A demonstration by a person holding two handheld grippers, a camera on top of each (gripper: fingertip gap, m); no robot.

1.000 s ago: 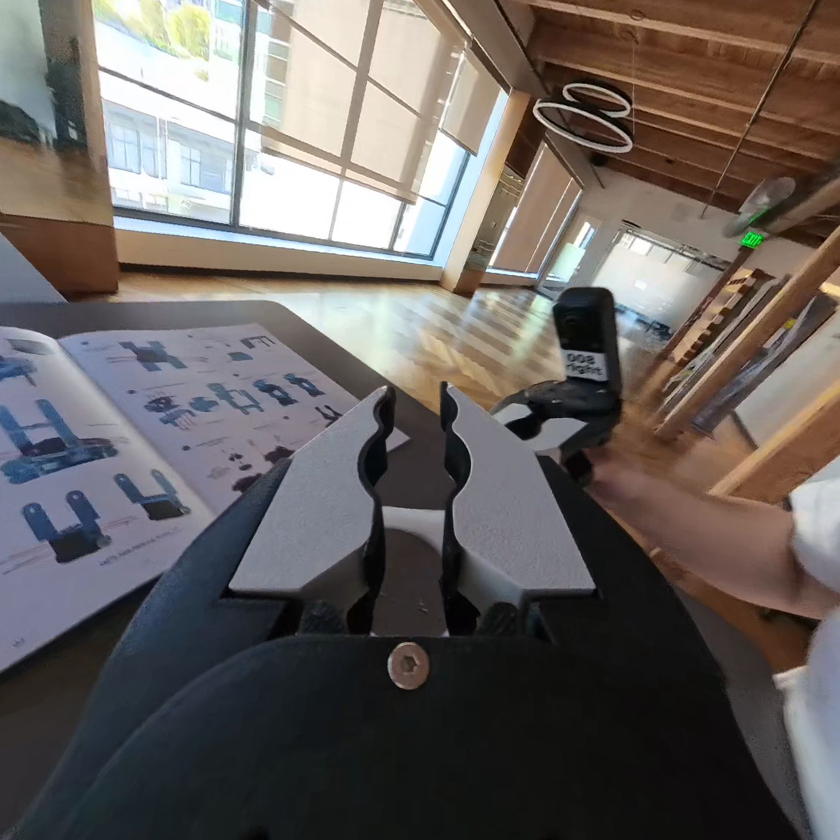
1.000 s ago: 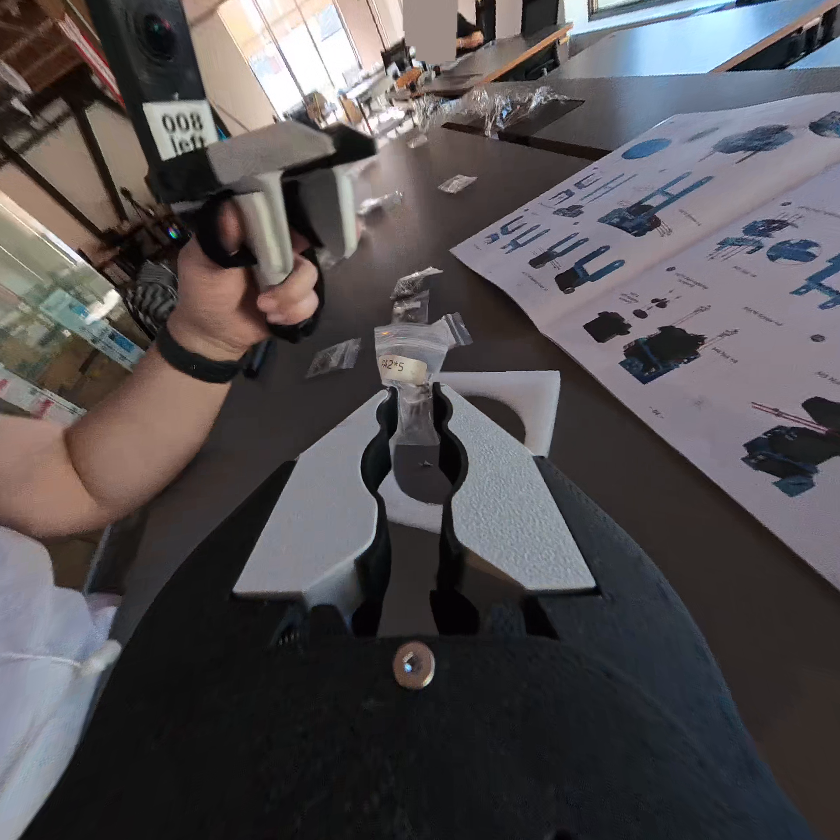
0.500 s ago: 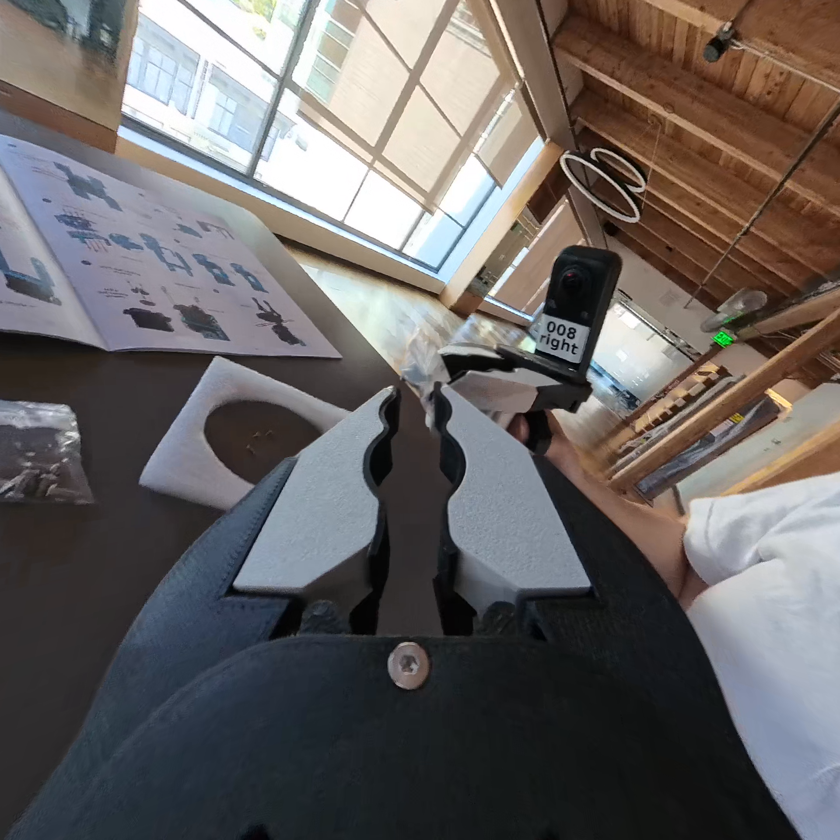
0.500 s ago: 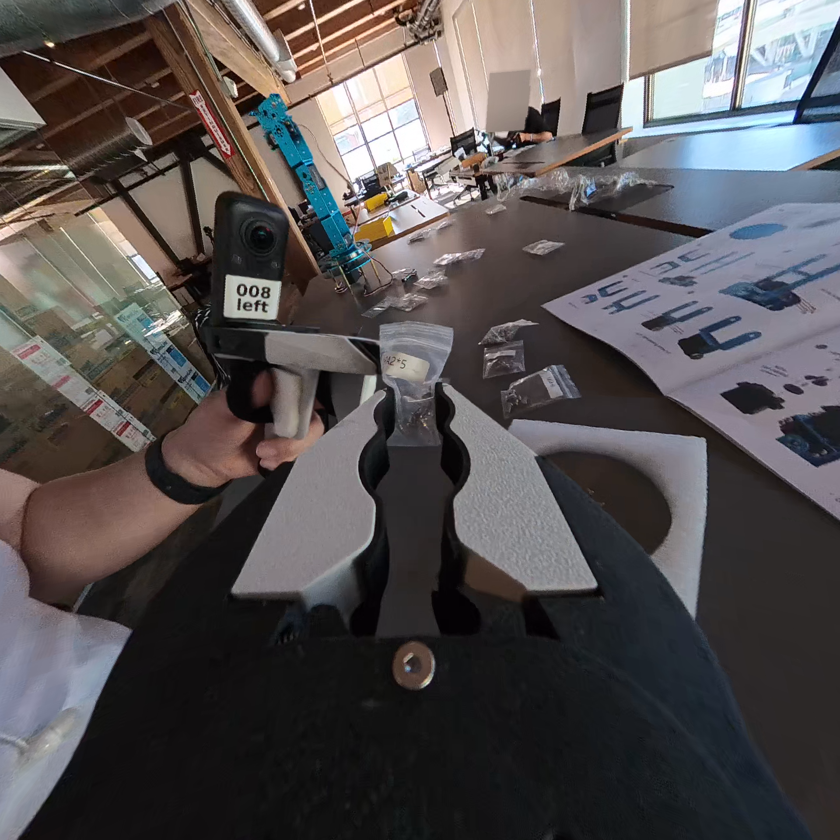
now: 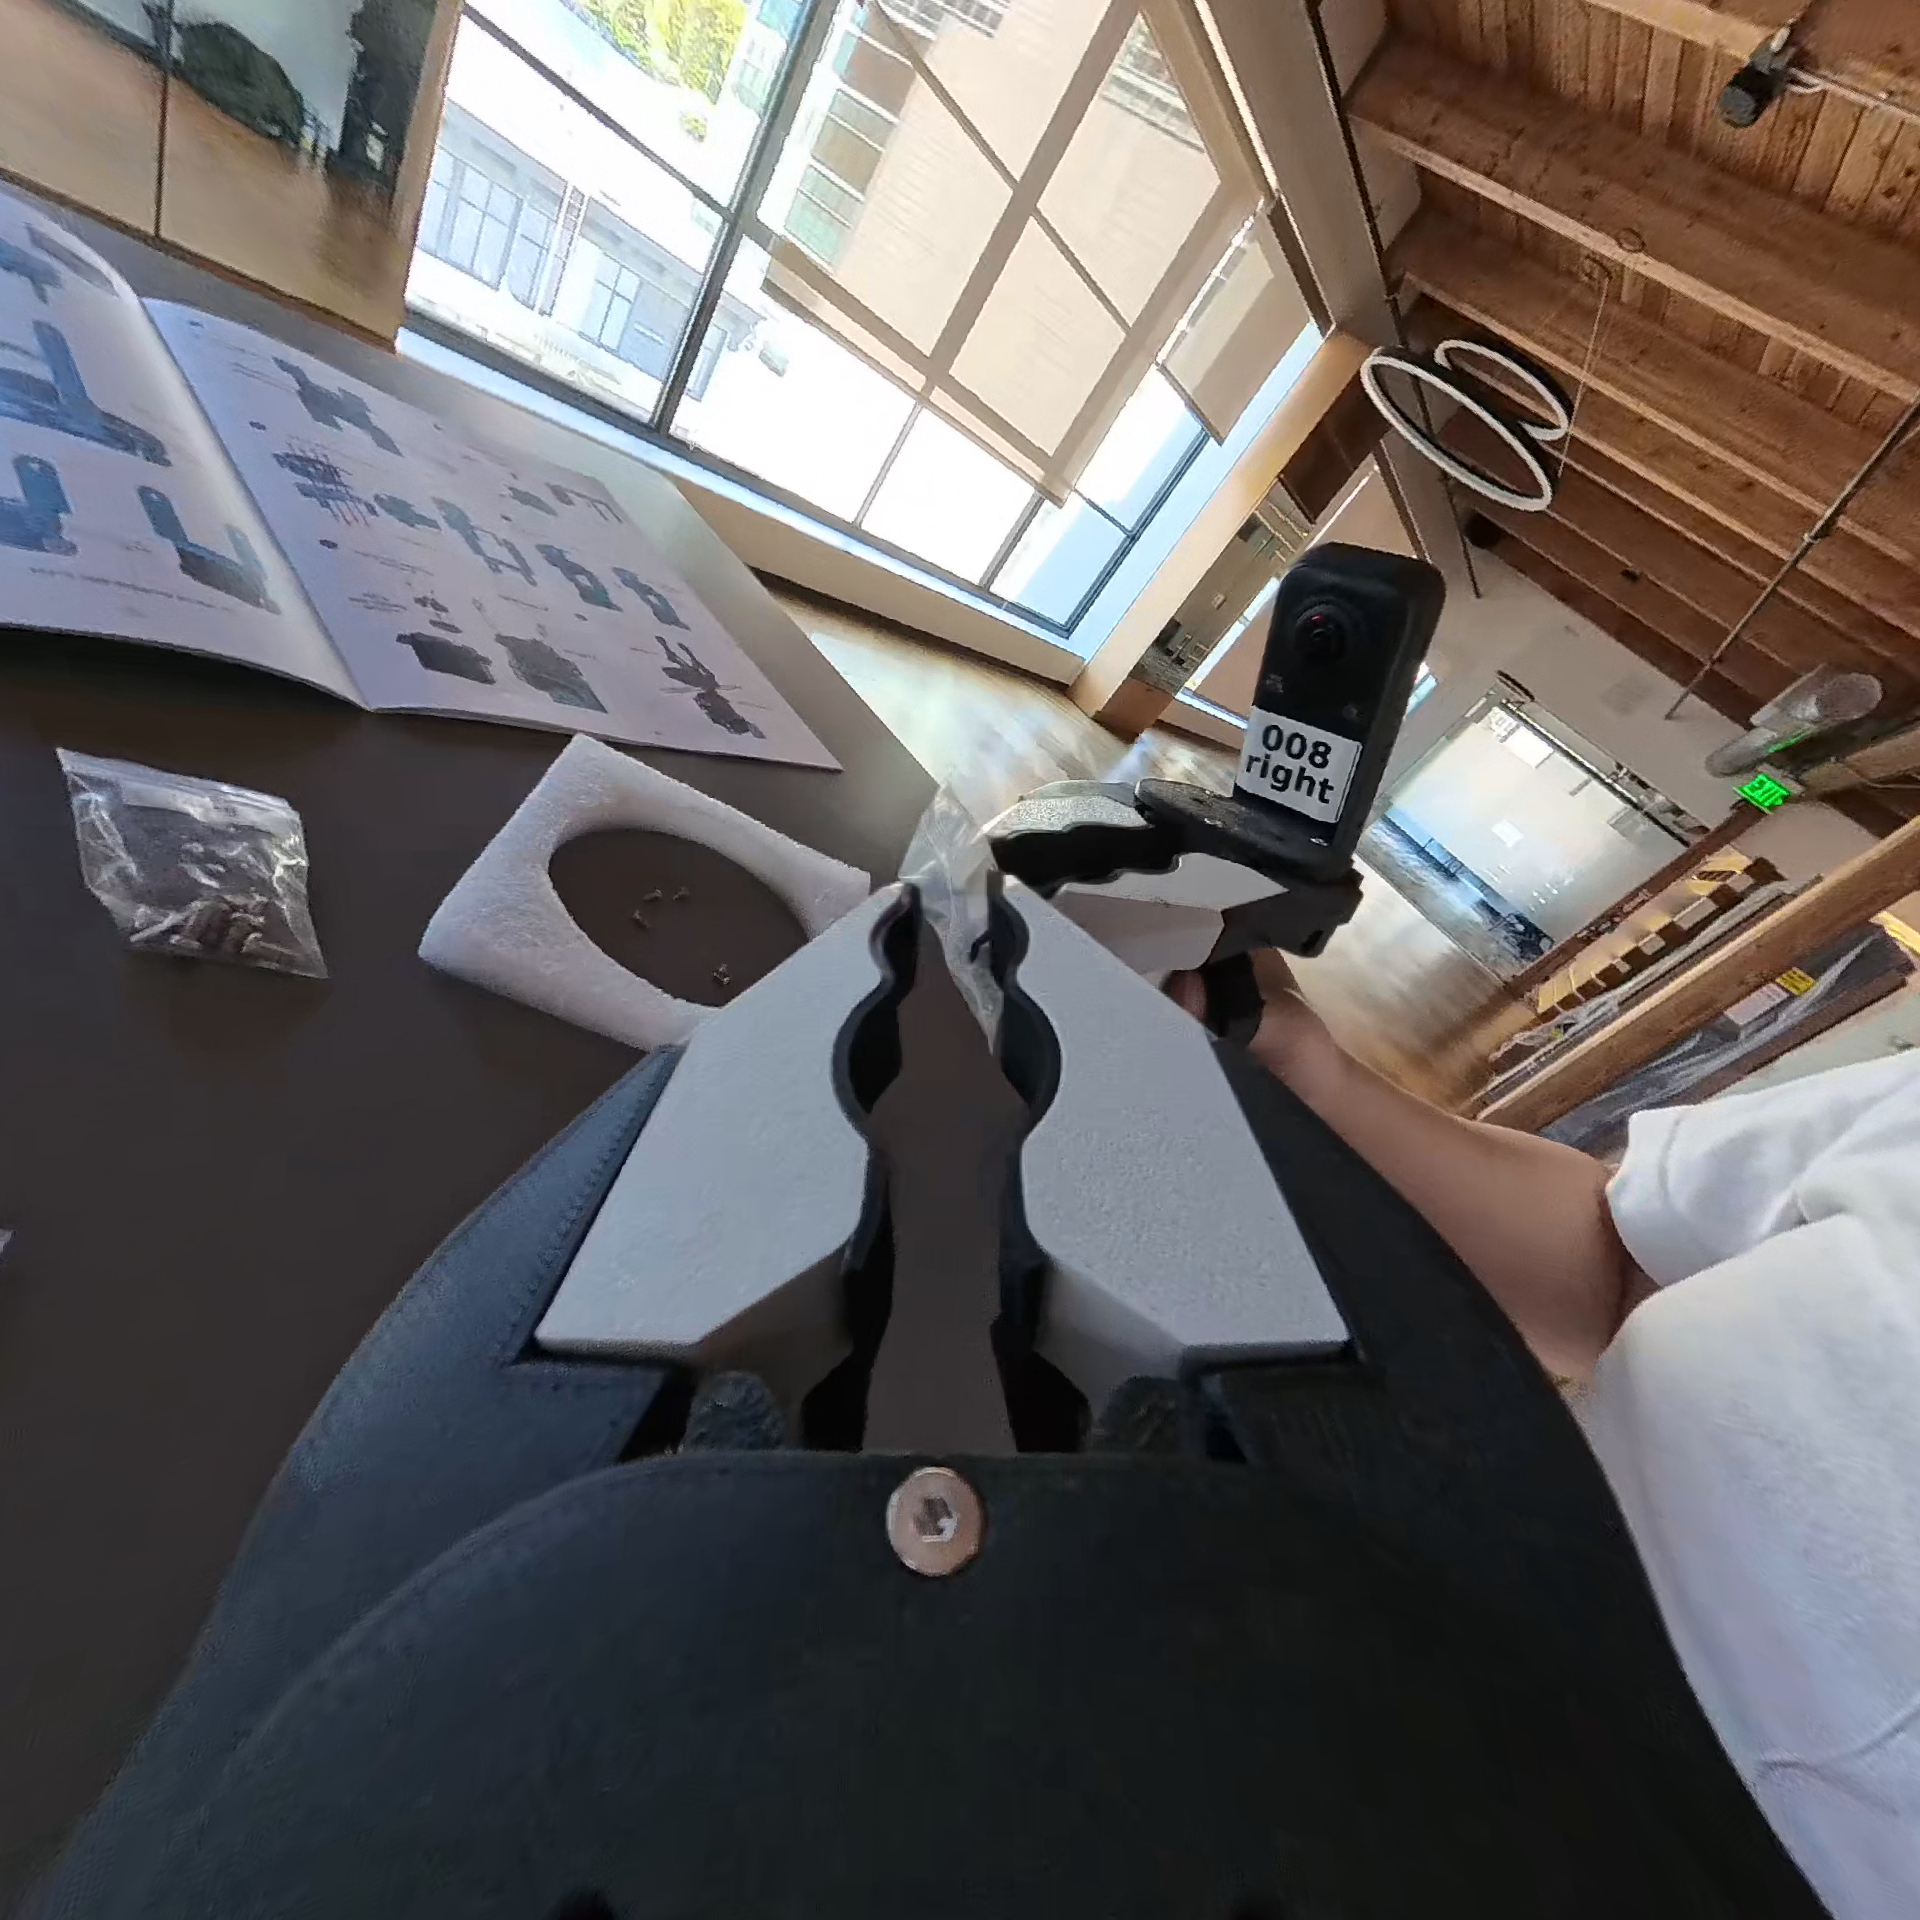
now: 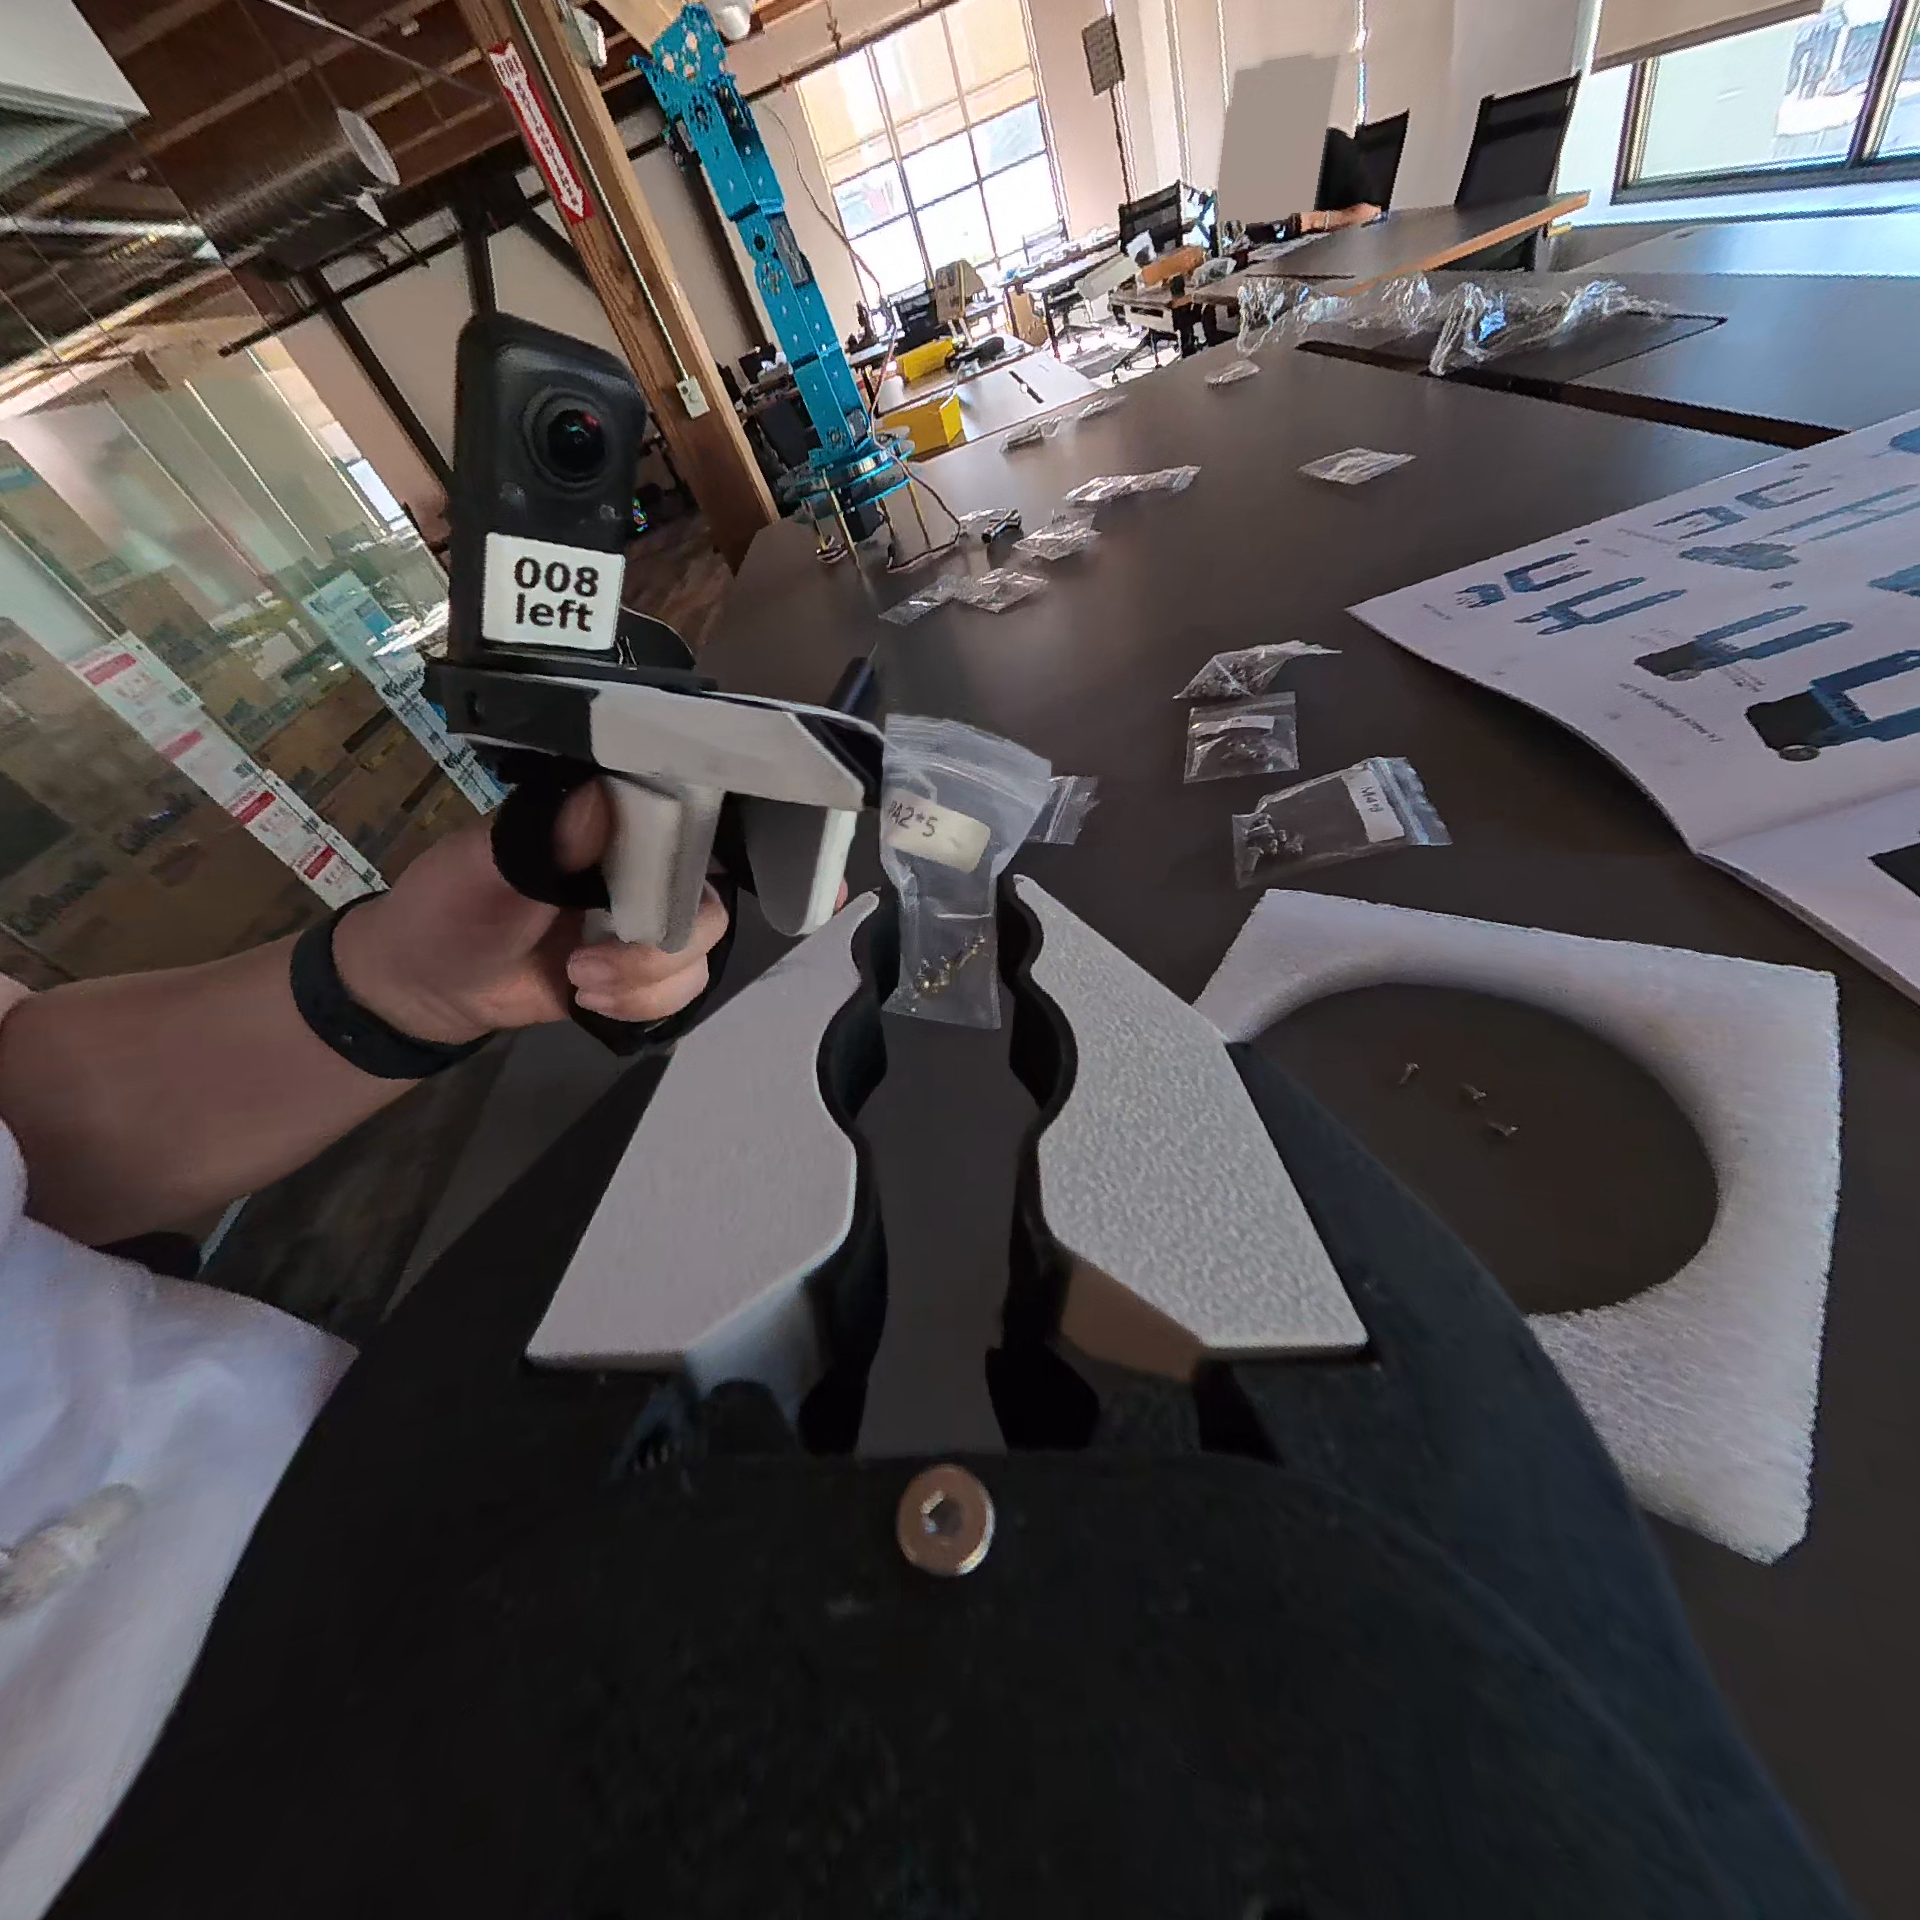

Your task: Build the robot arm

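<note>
My right gripper [image 6: 945, 899] is shut on a small clear zip bag [image 6: 940, 914] with a white label and a few tiny screws, held in the air over the dark table [image 6: 1143, 623]. My left gripper [image 5: 954, 891] is level with it, jaws a narrow gap apart, and the bag's upper edge [image 5: 951, 862] lies between its tips. In the right wrist view the left gripper [image 6: 862, 800] comes in from the left and meets the bag's top corner. In the left wrist view the right gripper [image 5: 1013, 831] is just beyond my fingertips.
A white foam frame [image 6: 1714, 997] with a round hole lies on the table, a few loose screws [image 6: 1470, 1101] inside it. An open manual [image 5: 416, 540] lies behind. Several small part bags [image 6: 1330, 821] are scattered about; one [image 5: 197, 862] lies left. A blue metal structure [image 6: 769, 239] stands far back. Less than 4 cm separates the two grippers' tips.
My right gripper has lifted the bag off the table. My left gripper has swung towards it, and the bag's top is now between its tips, which stand slightly closer together.
</note>
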